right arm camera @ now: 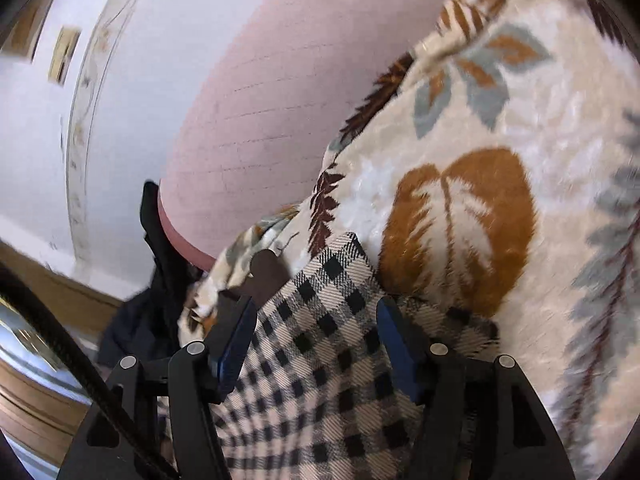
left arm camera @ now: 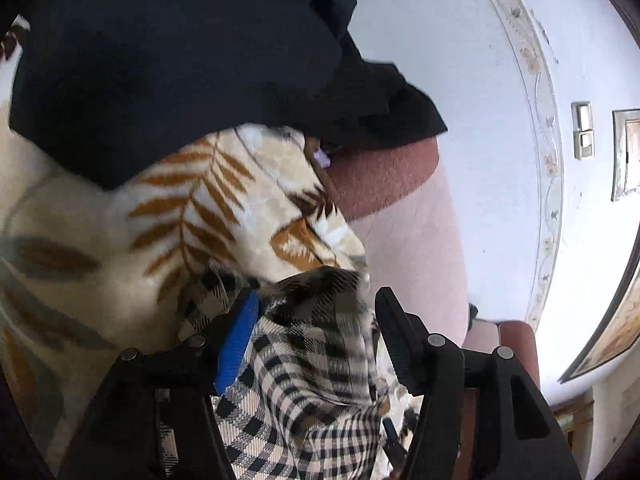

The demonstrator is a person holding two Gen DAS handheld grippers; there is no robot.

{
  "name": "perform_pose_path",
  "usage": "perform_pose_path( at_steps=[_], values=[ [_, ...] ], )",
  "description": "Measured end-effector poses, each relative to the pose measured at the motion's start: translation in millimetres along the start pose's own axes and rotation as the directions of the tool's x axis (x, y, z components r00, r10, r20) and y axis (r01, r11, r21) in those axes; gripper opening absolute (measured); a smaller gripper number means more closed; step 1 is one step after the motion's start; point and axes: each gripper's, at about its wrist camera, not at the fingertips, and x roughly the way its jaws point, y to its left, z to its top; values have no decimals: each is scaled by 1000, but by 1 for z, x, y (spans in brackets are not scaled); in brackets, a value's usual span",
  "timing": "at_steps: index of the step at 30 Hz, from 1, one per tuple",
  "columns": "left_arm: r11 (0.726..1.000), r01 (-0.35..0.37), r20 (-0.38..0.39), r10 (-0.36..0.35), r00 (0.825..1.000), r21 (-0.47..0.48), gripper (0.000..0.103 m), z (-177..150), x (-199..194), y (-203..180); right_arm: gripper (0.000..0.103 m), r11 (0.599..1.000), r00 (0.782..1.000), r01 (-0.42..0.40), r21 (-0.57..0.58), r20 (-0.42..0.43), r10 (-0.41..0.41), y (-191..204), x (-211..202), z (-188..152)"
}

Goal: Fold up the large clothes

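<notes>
Both views are blurred w/ motion, so fabric edges smear. The checked garment (left arm camera: 308, 368) runs off the bottom of each frame; its full shape can't be made out. It's beige-and-black check, rumpled, lying on a leaf-print blanket (left arm camera: 120, 216) near the pink mattress (right arm camera: 280, 100). A dark cloth (left arm camera: 160, 60) covers the blanket's far part in the left view.

Left gripper (left arm camera: 316, 300): jaws spread, cloth between them, pads not pressing. Right gripper (right arm camera: 316, 308): also spread, a garment corner lying loose between the 2 fingers.
</notes>
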Motion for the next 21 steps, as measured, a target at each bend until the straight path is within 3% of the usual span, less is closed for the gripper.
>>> perform_pose_path(
  at_steps=[4, 7, 10, 13, 17, 19, 20, 21],
  values=[
    [1000, -25, 44, 24, 999, 11, 61, 10, -20, -4, 67, 988, 998, 67, -137, -13, -69, 14, -12, -11],
    [986, -113, 40, 109, 993, 126, 61, 2, -33, -11, 67, 977, 997, 63, -203, -33, -71, 18, -25, -27],
    [936, -204, 29, 204, 979, 287, 71, -21, -44, -15, 68, 964, 996, 51, -260, -58, -68, 18, -47, -51],
    [856, -260, 20, 281, 959, 447, 72, -53, -53, -8, 71, 956, 995, 56, -288, -61, -77, 5, -77, -76],
    [774, -278, -23, 352, 936, 569, 72, -88, -53, 13, 72, 950, 991, 86, -301, -73, -113, -18, -106, -107],
    [757, -282, -34, 372, 927, 589, 72, -99, -53, 25, 72, 936, 988, 115, -331, -63, -144, -23, -113, -121],
    [750, -288, -43, 388, 920, 596, 70, -104, -51, 31, 72, 928, 985, 132, -349, -56, -161, -27, -114, -127],
    [742, -290, -55, 402, 914, 604, 48, -107, -48, 35, 72, 923, 984, 144, -356, -51, -173, -31, -116, -130]
  ],
)
